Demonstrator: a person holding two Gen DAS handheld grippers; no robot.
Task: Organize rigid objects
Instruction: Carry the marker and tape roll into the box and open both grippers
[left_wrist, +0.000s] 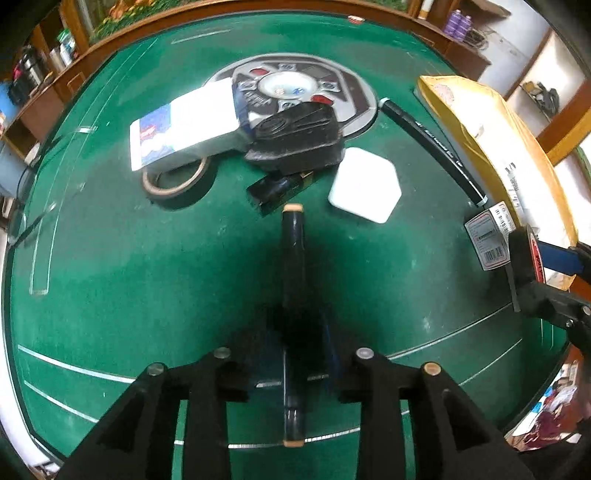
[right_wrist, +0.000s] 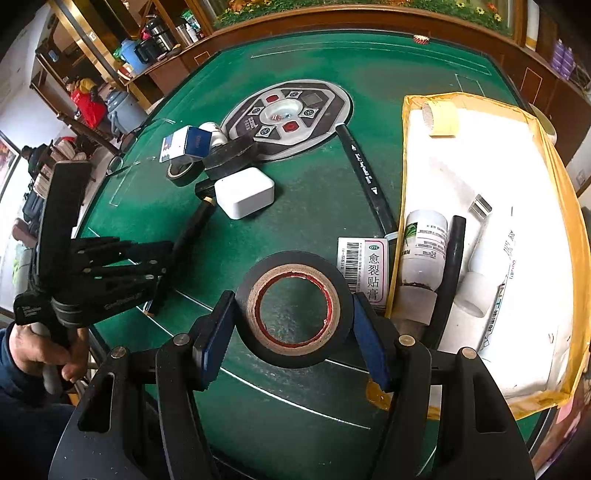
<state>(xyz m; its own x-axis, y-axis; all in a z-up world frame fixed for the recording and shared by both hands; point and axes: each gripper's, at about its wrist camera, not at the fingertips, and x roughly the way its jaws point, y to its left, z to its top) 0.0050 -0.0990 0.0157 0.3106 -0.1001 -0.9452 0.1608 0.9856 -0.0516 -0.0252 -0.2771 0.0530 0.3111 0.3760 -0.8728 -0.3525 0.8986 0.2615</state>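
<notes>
A thin dark rod (left_wrist: 293, 258) with tan ends lies on the green table (left_wrist: 147, 258), running straight away from me between the jaws of my left gripper (left_wrist: 301, 343). The jaws stand slightly apart and do not seem to press it. From the right wrist view the rod (right_wrist: 194, 225) slants toward the left gripper (right_wrist: 162, 266), which a hand holds. My right gripper (right_wrist: 293, 314) is shut on a black tape roll (right_wrist: 291, 264), its blue pads (right_wrist: 214, 339) pressing both sides, just above the table. The left wrist view shows that roll (left_wrist: 535, 254) edge-on at the far right.
A yellow padded mailer (right_wrist: 546, 147) on the right holds a white bottle (right_wrist: 421, 251), a black tube (right_wrist: 456, 251) and a beige tape roll (right_wrist: 443, 118). Nearby lie a medicine box (right_wrist: 364, 273), a black marker (right_wrist: 364, 173), a white box (right_wrist: 245, 192), a black block (right_wrist: 231, 153) and a tape ring (right_wrist: 181, 173).
</notes>
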